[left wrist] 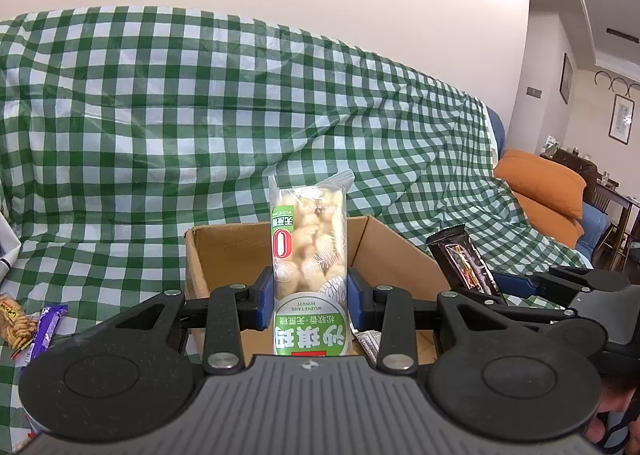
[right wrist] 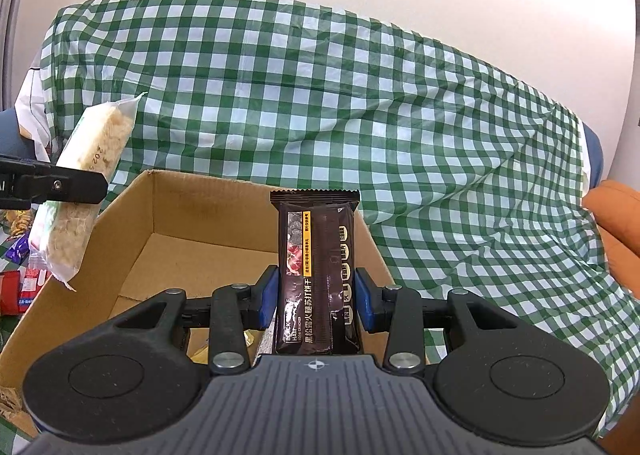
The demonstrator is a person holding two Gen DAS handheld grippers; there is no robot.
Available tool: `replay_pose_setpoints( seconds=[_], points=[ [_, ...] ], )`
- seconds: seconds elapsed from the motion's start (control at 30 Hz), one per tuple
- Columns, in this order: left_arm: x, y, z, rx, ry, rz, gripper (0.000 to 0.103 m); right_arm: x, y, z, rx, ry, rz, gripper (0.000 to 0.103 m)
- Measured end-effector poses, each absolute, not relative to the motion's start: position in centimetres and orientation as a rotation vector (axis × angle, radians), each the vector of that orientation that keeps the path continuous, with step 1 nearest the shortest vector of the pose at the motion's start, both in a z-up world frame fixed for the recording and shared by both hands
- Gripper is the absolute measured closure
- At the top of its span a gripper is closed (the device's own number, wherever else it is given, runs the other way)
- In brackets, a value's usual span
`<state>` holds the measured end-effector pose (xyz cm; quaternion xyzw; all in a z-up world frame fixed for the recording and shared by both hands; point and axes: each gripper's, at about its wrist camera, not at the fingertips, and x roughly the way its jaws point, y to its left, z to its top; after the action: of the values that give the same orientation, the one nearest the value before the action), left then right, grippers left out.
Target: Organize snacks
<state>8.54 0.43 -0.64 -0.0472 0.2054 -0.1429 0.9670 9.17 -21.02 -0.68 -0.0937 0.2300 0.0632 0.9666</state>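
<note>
While both hover over cardboard box (right wrist: 168, 215), left tool (left wrist: 310, 295) clamps green-label snack (left wrist: 308, 255); right tool (right wrist: 316, 295) clamps black cracker pack (right wrist: 316, 255).

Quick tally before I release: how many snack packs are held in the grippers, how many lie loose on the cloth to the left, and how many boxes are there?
Held in grippers: 2, a green-label puffed snack pack in the left gripper, a black cracker pack in the right gripper
Loose on the checked cloth: 2 clear in the left wrist view, an orange snack bag and a purple bar
Cardboard box: 1
Total: 5
</note>
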Motion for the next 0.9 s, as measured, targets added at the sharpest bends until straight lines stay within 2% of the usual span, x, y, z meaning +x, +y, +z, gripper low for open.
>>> replay_pose_setpoints(
  seconds=[0.9],
  points=[
    [8.9,-1.4,-1.5,-0.05,0.431,-0.35,0.063,9.5,-21.1,-1.0,-0.202,0.47,0.138,0.062]
  ],
)
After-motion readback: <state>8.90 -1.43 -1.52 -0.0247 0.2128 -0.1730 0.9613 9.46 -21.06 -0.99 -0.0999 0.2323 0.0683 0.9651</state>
